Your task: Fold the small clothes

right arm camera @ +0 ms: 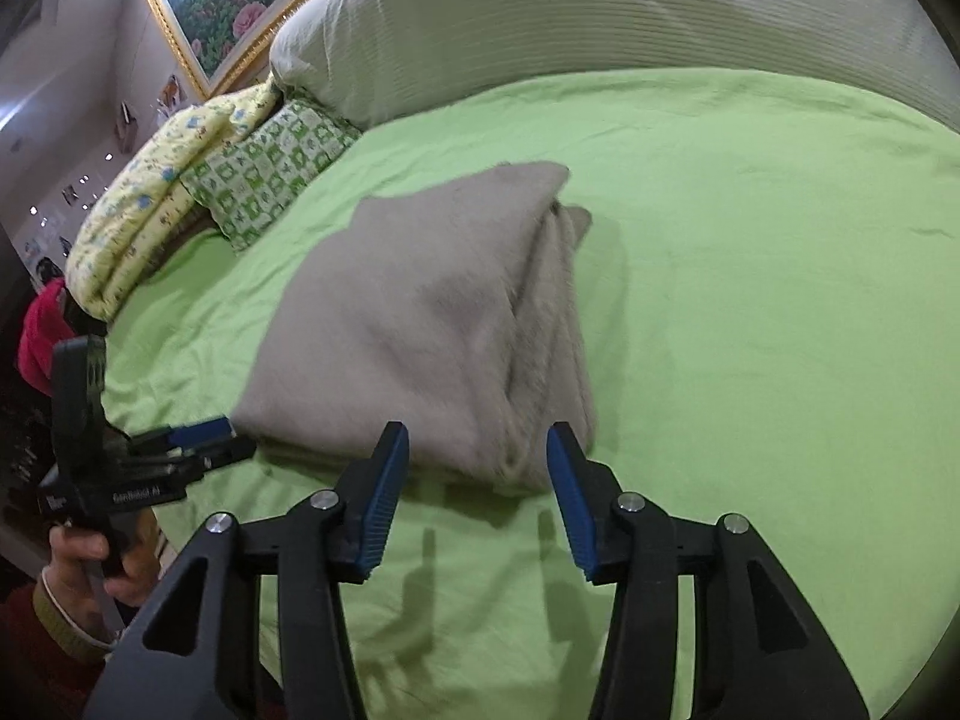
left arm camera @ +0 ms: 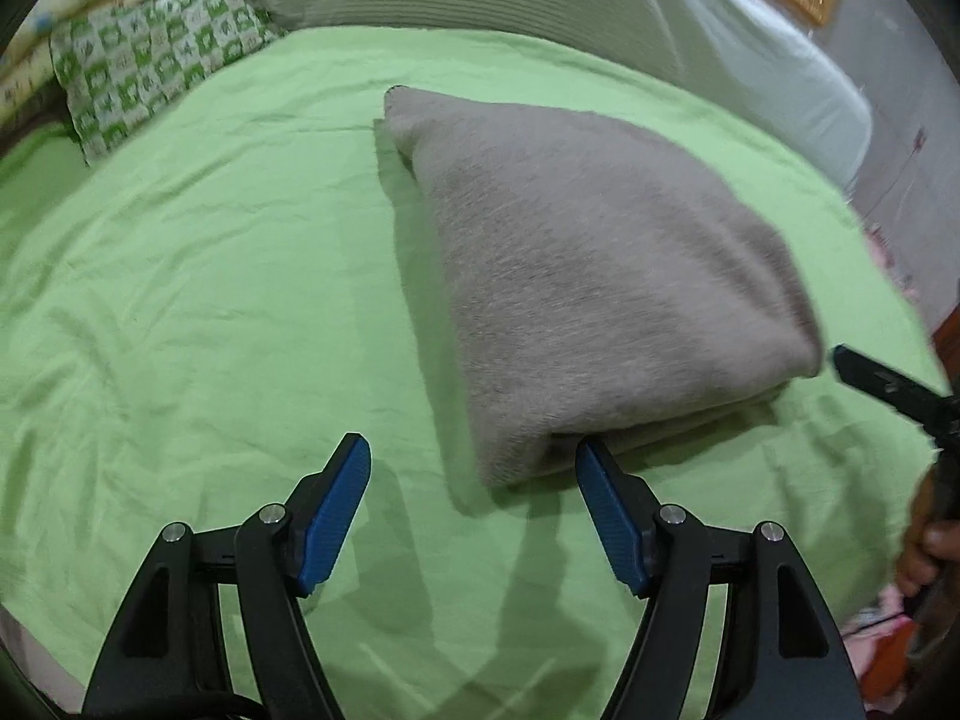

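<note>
A folded grey garment [left arm camera: 588, 276] lies on the green bedsheet [left arm camera: 198, 276]. In the left wrist view my left gripper [left arm camera: 471, 447] is open, its right blue pad at the garment's near corner, the pads not pressing on cloth. My right gripper [left arm camera: 864, 375] shows only as a black finger beside the garment's right corner. In the right wrist view the grey garment [right arm camera: 420, 312] shows its stacked layers along the right side. My right gripper [right arm camera: 477, 429] stands open with the garment's near edge just beyond its tips. My left gripper [right arm camera: 204, 438] sits at the garment's left corner.
A green checked pillow [right arm camera: 270, 174] and a yellow patterned quilt [right arm camera: 150, 204] lie at the bed's far left. A large striped pale cushion [right arm camera: 600, 6] runs along the back, under a gold-framed picture [right arm camera: 210, 0]. A person's hand [right arm camera: 78, 564] grips the left tool.
</note>
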`<move>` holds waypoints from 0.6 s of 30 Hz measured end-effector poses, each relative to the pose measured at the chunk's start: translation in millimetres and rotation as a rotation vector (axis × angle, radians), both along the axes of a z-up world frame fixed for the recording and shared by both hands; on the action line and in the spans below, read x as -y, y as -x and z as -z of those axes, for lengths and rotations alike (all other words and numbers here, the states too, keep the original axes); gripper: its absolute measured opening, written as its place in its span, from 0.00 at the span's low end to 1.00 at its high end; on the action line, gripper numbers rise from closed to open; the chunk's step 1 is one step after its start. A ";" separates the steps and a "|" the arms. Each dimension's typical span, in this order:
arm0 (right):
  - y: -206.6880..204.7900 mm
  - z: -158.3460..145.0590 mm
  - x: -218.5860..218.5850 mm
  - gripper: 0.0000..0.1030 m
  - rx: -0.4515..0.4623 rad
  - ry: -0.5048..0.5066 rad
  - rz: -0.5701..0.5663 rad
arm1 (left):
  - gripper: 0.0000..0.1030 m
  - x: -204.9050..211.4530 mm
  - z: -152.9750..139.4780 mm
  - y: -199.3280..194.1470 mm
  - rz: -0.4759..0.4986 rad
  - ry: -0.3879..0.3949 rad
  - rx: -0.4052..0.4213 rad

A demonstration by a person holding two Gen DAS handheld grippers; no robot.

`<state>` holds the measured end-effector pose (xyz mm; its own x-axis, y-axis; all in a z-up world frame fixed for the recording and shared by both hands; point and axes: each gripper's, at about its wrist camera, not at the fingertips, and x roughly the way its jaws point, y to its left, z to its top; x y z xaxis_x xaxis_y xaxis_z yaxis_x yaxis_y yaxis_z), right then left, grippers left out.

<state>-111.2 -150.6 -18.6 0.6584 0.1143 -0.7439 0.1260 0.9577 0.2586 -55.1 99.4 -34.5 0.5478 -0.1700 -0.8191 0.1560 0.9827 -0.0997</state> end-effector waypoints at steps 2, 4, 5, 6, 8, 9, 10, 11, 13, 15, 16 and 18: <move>-0.3 4.2 1.8 0.48 0.003 -0.006 0.008 | 0.69 2.1 2.9 -2.2 -0.021 -0.031 0.008; -2.6 4.7 -0.7 0.48 0.018 -0.003 -0.001 | 0.69 -2.0 4.4 -4.7 -0.059 -0.017 0.009; -4.1 4.1 -4.3 0.48 0.028 0.007 -0.014 | 0.69 -5.5 5.4 -6.2 -0.082 0.007 0.008; -5.8 3.4 -8.7 0.48 0.036 0.018 -0.032 | 0.67 -6.8 6.0 -6.9 -0.094 0.018 0.008; -13.4 6.2 -17.8 0.47 0.026 0.049 -0.073 | 0.66 -7.4 7.2 -7.8 -0.113 0.024 0.006; -17.4 10.0 -19.8 0.43 0.007 0.065 -0.088 | 0.64 -6.6 7.2 -7.8 -0.117 0.020 0.008; -19.8 13.6 -20.3 0.30 -0.009 0.070 -0.096 | 0.61 -5.9 7.1 -7.4 -0.119 0.016 0.009; -23.4 18.1 -17.9 0.04 -0.040 0.066 -0.110 | 0.60 -5.5 7.0 -8.3 -0.117 0.015 0.007; -22.8 10.3 -10.7 0.05 -0.033 0.061 -0.128 | 0.54 -3.9 5.4 -8.5 -0.110 0.014 0.004; -18.3 -16.4 -3.3 0.05 0.019 0.088 -0.135 | 0.54 -1.2 4.1 -9.2 -0.105 0.008 0.002; -14.9 -27.5 -1.1 0.05 0.044 0.095 -0.140 | 0.54 -0.4 4.6 -8.5 -0.103 0.006 0.001; -9.0 -52.8 3.8 0.04 0.090 0.139 -0.150 | 0.54 0.1 7.0 -12.2 -0.101 0.008 0.001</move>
<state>-102.2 -154.4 34.2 0.7062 0.1167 -0.6984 -0.0381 0.9912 0.1271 -42.9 99.3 -41.5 0.5633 -0.1199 -0.8175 0.0559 0.9927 -0.1071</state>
